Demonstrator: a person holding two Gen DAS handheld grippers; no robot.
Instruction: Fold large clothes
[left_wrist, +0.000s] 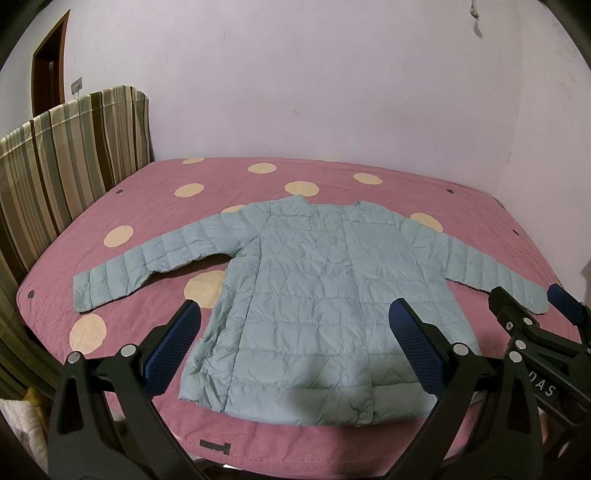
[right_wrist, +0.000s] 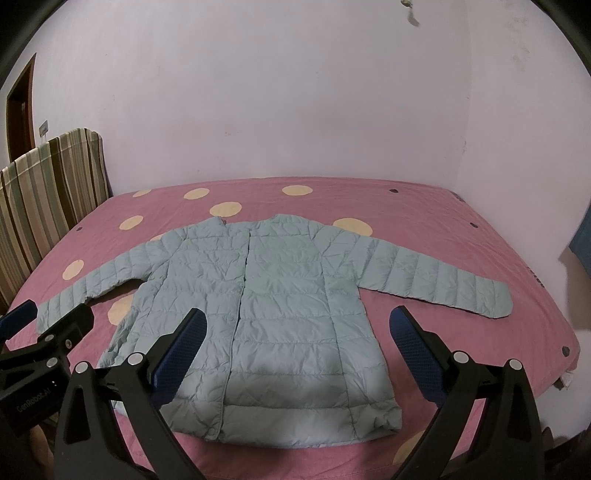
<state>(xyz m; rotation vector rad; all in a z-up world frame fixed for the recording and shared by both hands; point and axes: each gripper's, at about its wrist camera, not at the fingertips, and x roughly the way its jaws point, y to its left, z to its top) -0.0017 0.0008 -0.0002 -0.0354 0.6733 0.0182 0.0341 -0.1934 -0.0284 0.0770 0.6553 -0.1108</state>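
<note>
A pale blue quilted jacket (left_wrist: 314, 288) (right_wrist: 266, 310) lies flat and front up on the pink bed, both sleeves spread out sideways, collar towards the far wall. My left gripper (left_wrist: 295, 314) hovers open above the jacket's lower hem, nothing between its blue pads. My right gripper (right_wrist: 297, 321) is likewise open over the lower body of the jacket. In the left wrist view the right gripper (left_wrist: 532, 299) shows at the right, over the cuff of the right sleeve. In the right wrist view the left gripper (right_wrist: 48, 314) shows at the left, near the left cuff.
The bed (left_wrist: 332, 177) has a pink cover with cream dots. A striped headboard (left_wrist: 62, 155) stands at the left. A lilac wall runs behind the bed, with a brown door (left_wrist: 50, 74) at the far left. The bed's near edge (left_wrist: 295, 446) lies just below the hem.
</note>
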